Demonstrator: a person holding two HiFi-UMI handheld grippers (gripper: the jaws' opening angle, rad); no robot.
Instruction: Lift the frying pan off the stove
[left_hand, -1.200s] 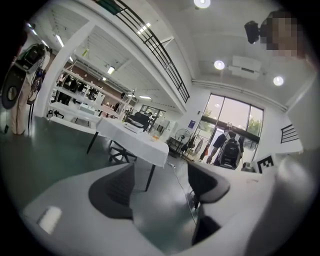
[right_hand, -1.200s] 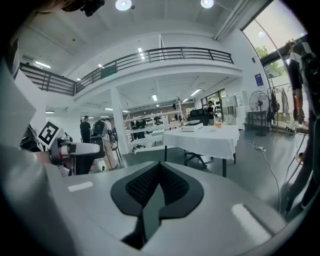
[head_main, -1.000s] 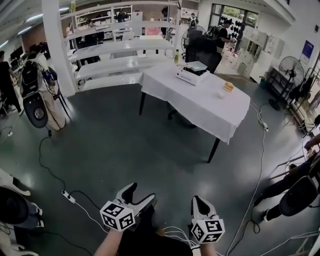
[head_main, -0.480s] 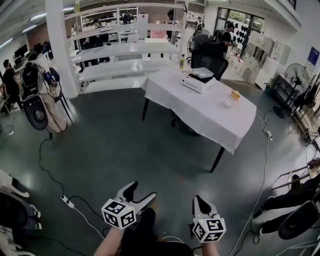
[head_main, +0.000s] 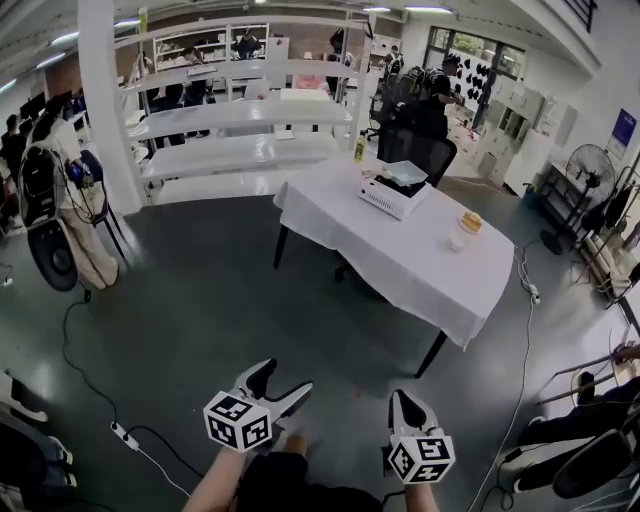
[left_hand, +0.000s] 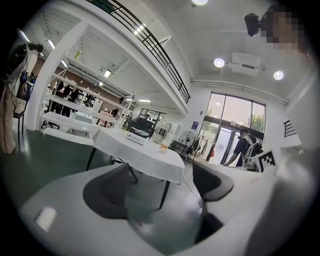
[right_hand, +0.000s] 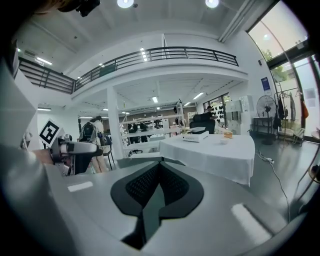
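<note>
Well, the grey left gripper (head_main: 279, 384) with its black-and-white marker cube is held low, close to the person's body. Its two jaws stand wide apart, and there is nothing between them. The grey right gripper (head_main: 404, 404) beside it has its jaws pressed together, and it holds nothing either.

Both hang over the dark grey floor (head_main: 220, 300). They are well apart from the long desk with the white cloth (head_main: 420, 265). Near the far end of that desk sits the white box-shaped stove (head_main: 388, 198). On top of it lies what I take to be the frying pan (head_main: 405, 172). It looks pale and flat, but it is too small to be sure. A small cup with something orange on top (head_main: 468, 222) stands further along the desk.

So what changed just now? The desk looks a bit bigger and nearer than it did a second ago. The white shelves (head_main: 230, 115) behind it look nearer too. The grippers are the same as before, one open and one closed, still low.

I think this means the person is walking up to the desk. The pan has not been touched, so the lifting has not started. The person must get much closer first. Then the open left gripper could reach for the pan.
</note>
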